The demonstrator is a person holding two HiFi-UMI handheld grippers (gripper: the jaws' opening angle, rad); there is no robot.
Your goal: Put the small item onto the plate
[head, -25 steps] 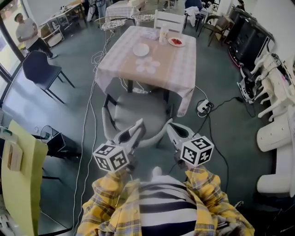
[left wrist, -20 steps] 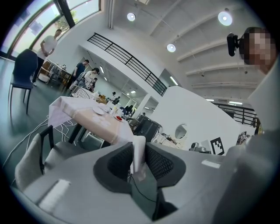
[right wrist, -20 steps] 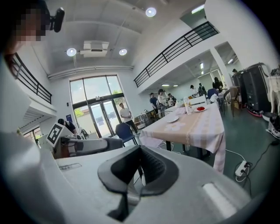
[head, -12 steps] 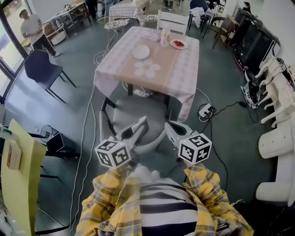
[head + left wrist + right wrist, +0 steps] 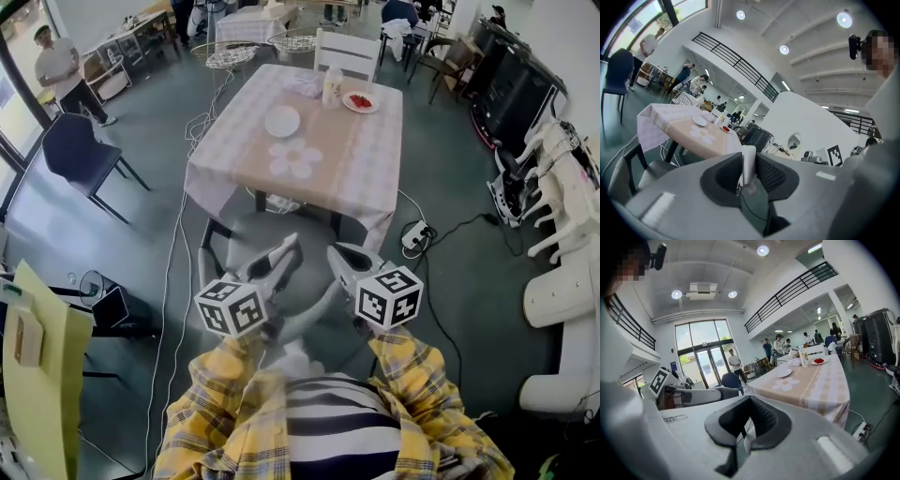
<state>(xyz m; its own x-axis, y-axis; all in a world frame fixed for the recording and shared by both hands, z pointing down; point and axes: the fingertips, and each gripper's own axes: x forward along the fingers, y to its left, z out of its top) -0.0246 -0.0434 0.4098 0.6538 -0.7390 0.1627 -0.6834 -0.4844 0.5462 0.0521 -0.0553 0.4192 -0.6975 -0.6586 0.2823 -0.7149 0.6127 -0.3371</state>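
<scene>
A white plate (image 5: 282, 121) lies on the checked table (image 5: 367, 159) ahead, next to a flower-shaped mat (image 5: 295, 157). It also shows in the left gripper view as the plate (image 5: 699, 121) and in the right gripper view as the plate (image 5: 783, 373). Both grippers are held close to the person's chest, well short of the table. My left gripper (image 5: 284, 253) is shut on a small white upright item (image 5: 748, 161) between its pads. My right gripper (image 5: 339, 255) looks shut with nothing in it, and its pads (image 5: 761, 420) sit close together.
A grey chair (image 5: 272, 230) stands between me and the table. A dish of red food (image 5: 360, 101) and a bottle (image 5: 332, 86) sit at the table's far end. Cables (image 5: 173, 281) run along the floor at left. A dark chair (image 5: 75, 150) and a person (image 5: 58, 66) are far left.
The view has shifted a little, with the table now slightly further left. Both grippers stay in front of the chest, with the same grip.
</scene>
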